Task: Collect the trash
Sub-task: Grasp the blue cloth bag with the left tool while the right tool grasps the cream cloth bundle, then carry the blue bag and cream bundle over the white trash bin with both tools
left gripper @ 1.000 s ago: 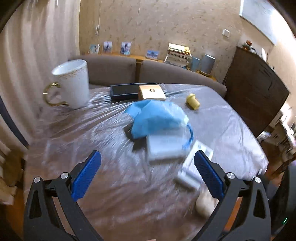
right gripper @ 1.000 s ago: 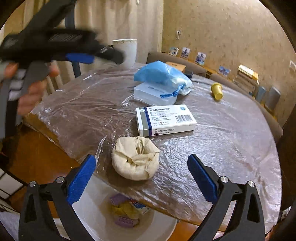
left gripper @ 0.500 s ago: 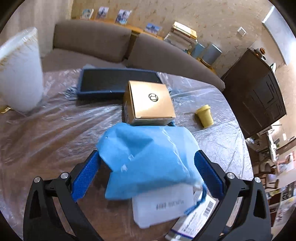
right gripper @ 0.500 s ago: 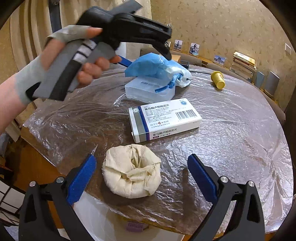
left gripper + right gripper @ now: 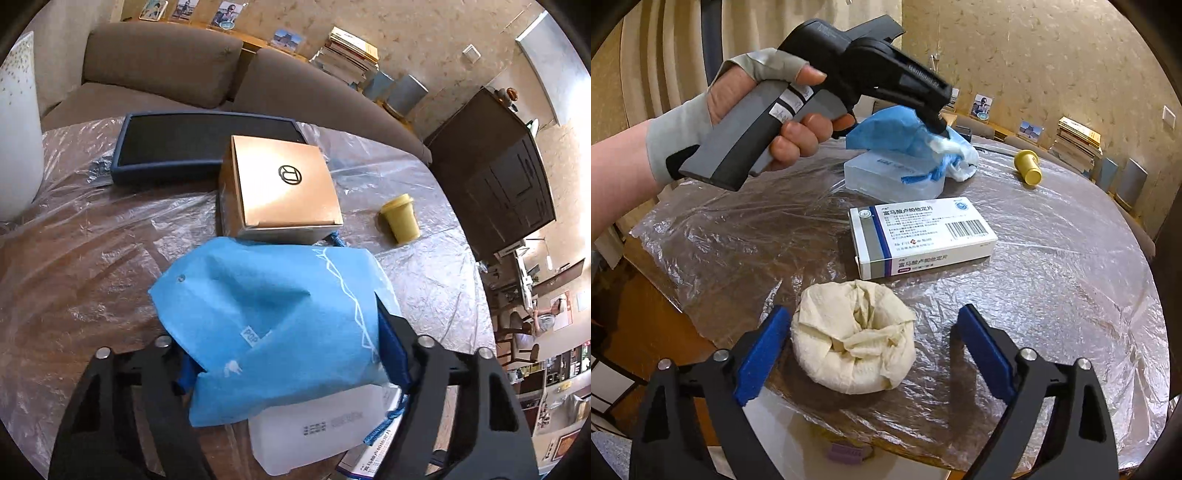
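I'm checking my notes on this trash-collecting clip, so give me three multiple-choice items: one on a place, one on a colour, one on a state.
1. Where does the medicine box lie?
A. between the paper wad and the clear plastic box
B. on the sofa
C. inside the dark tray

2. What colour is the small cup?
A. red
B. yellow
C. green

3. How is the right gripper?
A. shut on the medicine box
B. shut on nothing
C. open around the paper wad

Answers: 1 A, it sits between the wad and the clear plastic box. 2 B, plainly yellow. 3 C, its fingers flank the wad with a gap.
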